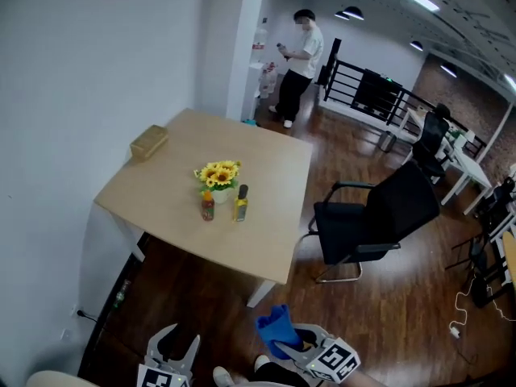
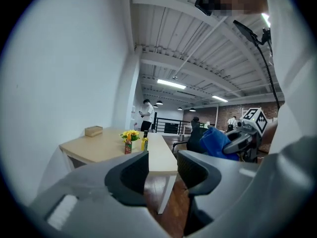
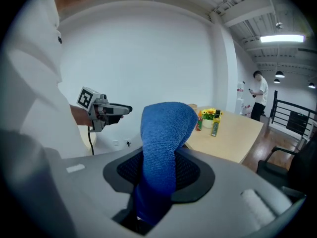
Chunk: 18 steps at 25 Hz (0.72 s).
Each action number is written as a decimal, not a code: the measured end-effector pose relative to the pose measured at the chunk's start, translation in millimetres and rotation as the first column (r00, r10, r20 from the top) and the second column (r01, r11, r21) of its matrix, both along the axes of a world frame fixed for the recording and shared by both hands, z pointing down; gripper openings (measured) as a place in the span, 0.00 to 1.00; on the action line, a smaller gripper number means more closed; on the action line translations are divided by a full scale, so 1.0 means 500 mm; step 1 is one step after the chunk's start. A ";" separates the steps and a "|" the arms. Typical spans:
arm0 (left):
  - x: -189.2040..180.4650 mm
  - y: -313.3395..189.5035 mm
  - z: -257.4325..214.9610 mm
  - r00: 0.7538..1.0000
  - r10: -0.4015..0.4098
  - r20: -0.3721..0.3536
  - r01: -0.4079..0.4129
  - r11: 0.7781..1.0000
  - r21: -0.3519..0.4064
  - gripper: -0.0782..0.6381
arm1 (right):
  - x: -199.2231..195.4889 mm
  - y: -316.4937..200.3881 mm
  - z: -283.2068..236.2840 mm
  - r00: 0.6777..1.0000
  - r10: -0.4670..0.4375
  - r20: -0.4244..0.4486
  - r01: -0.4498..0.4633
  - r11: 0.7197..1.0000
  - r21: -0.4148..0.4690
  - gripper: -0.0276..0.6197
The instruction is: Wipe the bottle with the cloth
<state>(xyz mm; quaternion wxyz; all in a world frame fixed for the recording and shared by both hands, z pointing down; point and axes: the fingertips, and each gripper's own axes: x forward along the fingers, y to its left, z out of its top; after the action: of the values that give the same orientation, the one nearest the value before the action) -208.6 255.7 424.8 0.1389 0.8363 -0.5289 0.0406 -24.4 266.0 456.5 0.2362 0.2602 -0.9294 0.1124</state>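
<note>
A yellow bottle (image 1: 240, 203) with a black cap stands near the middle of the light wooden table (image 1: 266, 176), beside a small red bottle (image 1: 208, 205). Both are far ahead of the grippers. My right gripper (image 1: 284, 335) is held low, off the table's near edge, shut on a blue cloth (image 1: 274, 322). In the right gripper view the cloth (image 3: 166, 128) rises from between the jaws and folds over. My left gripper (image 1: 176, 343) hangs to its left, jaws part-open with nothing between them; the left gripper view shows the gap between the jaws with the yellow bottle (image 2: 144, 143) far beyond.
A pot of sunflowers (image 1: 219, 176) stands behind the bottles and a cardboard box (image 1: 149, 142) sits at the table's far left. A black office chair (image 1: 379, 216) stands right of the table. A person (image 1: 300, 63) stands at the back near a railing. A white wall runs along the left.
</note>
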 end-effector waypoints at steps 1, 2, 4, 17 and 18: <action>0.014 0.013 -0.003 1.000 0.009 0.006 -0.009 1.000 0.003 0.37 | 0.005 0.009 -0.004 1.000 0.012 0.007 -0.012 1.000 0.005 0.27; 0.029 0.026 -0.007 1.000 0.019 0.012 -0.019 1.000 0.007 0.37 | 0.012 0.015 -0.009 1.000 0.023 0.014 -0.023 1.000 0.015 0.27; 0.059 0.052 -0.013 0.999 0.037 0.027 -0.038 0.999 0.012 0.37 | 0.026 0.027 -0.014 0.999 0.036 0.027 -0.037 0.998 0.041 0.27; 0.246 0.233 -0.065 0.985 0.143 0.091 -0.149 0.987 0.057 0.37 | 0.231 0.258 -0.060 0.986 0.098 0.135 -0.110 0.990 0.086 0.27; 0.259 0.246 -0.069 0.984 0.152 0.096 -0.158 0.986 0.062 0.37 | 0.241 0.279 -0.054 0.986 0.088 0.141 -0.100 0.991 0.087 0.27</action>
<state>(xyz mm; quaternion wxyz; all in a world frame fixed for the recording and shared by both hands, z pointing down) -79.0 378.8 390.4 0.0820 0.8764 -0.4691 0.0712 96.3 405.6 429.5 0.1538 0.3063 -0.9344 0.0972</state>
